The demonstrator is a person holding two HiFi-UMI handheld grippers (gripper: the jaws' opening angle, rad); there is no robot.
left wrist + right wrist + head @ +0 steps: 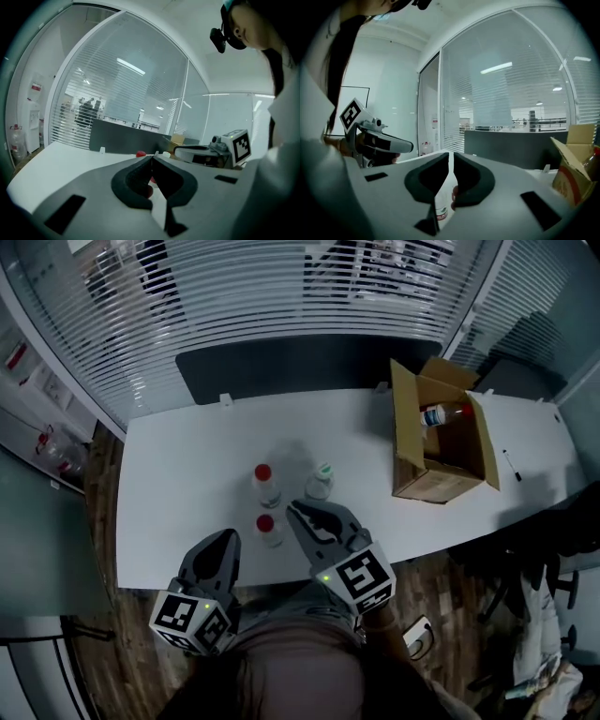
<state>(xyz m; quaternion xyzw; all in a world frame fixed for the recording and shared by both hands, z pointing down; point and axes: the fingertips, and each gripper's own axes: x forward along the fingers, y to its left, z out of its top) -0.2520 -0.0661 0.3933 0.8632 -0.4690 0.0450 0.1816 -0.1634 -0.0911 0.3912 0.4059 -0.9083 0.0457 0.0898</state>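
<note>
Three small clear bottles stand on the white table (178, 474): a red-capped bottle (263, 483), a second red-capped bottle (268, 528) nearer me, and a green-capped bottle (321, 481). My right gripper (293, 509) is shut and empty, its tip just right of the nearer red-capped bottle and below the green-capped one. My left gripper (228, 537) is shut and empty at the table's near edge, left of that bottle. In the right gripper view a bottle (442, 206) shows below the closed jaws of the right gripper (451, 154). The left gripper (152, 158) points toward a red cap (140, 153).
An open cardboard box (441, 470) lies on its side at the table's right, with a red-capped bottle (436, 415) inside. A pen (512, 465) lies beside it. A dark partition (291, 367) and glass walls with blinds stand behind the table. Wooden floor lies below the near edge.
</note>
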